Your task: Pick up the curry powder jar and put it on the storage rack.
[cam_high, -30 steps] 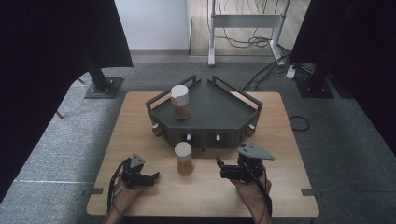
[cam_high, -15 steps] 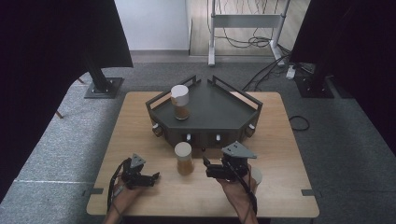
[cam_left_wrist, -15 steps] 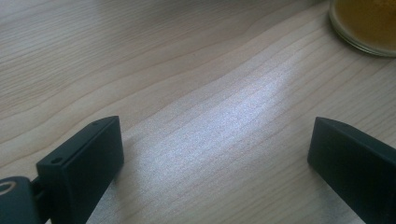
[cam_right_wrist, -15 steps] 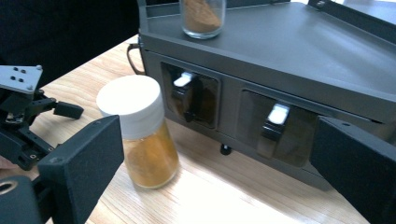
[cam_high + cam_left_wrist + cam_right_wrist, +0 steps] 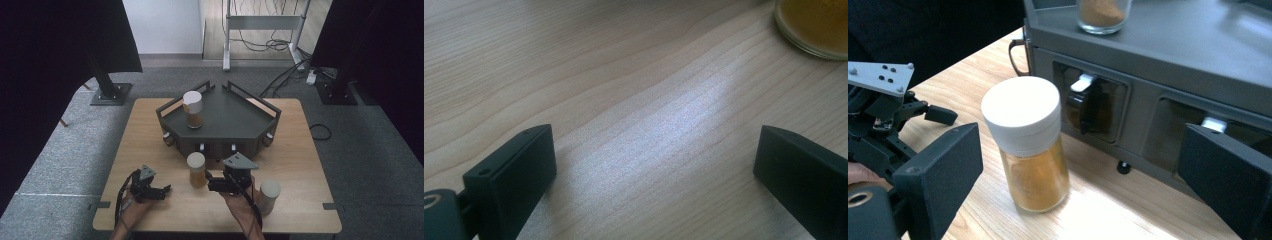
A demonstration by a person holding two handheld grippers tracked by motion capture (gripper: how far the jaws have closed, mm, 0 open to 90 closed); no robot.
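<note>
My right gripper (image 5: 209, 181) sits low at centre frame, its jaws wide and just now narrowing a little, the spice jar (image 5: 196, 169) ahead of them untouched. My left gripper (image 5: 165, 190), lower left, is open on nothing. The jar stands upright before the dark tray (image 5: 235, 120).

In front of you a pale wooden table (image 5: 150, 130) stands on grey carpet (image 5: 60, 150), carrying a dark grey angular tray stand (image 5: 235, 117) with raised rails. On the stand's top sits a white-lidded jar (image 5: 192, 109) of brown powder (upright, towards its left edge). Another capped jar (image 5: 269, 196) stands near the table's front right, and black curtains (image 5: 55, 45) hang either side.
</note>
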